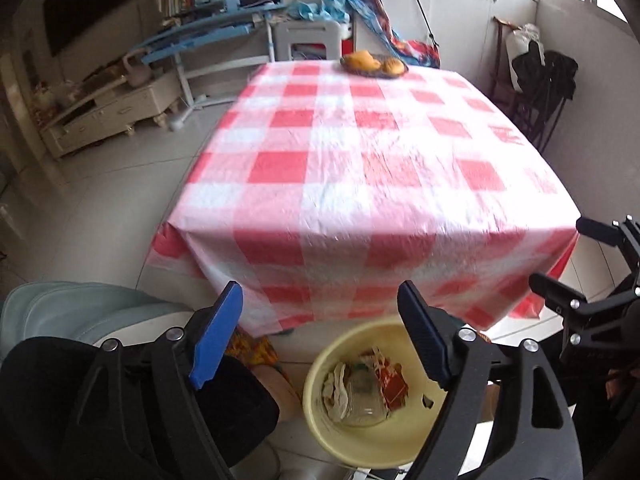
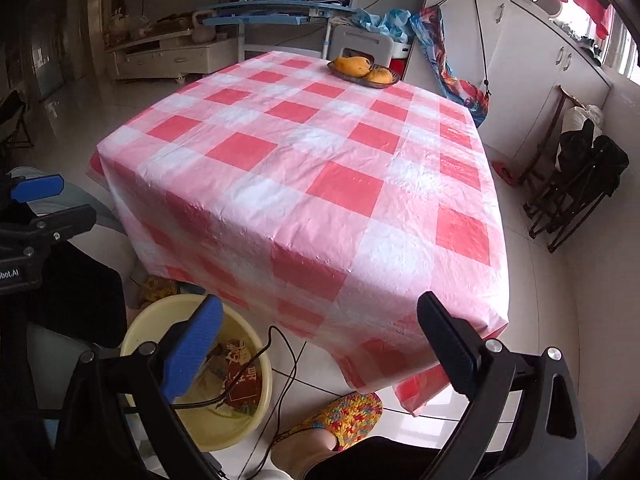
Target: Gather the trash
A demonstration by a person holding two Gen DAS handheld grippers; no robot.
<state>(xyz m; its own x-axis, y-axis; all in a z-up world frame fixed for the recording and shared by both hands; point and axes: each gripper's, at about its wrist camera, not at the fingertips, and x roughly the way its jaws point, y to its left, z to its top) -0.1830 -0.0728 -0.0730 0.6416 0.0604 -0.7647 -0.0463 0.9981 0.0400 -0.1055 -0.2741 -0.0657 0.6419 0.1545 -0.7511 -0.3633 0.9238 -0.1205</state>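
A pale yellow bin stands on the floor below the table's near edge and holds crumpled trash: tissue, clear plastic and a red wrapper. It also shows in the right wrist view at lower left. My left gripper is open and empty, just above the bin in front of the hanging tablecloth. My right gripper is open and empty, over the table's near corner, to the right of the bin.
The table wears a red and white checked plastic cloth. A plate of orange fruit sits at its far edge. A black cable trails by the bin. A foot in a knitted slipper is near it. A folded black chair leans at right.
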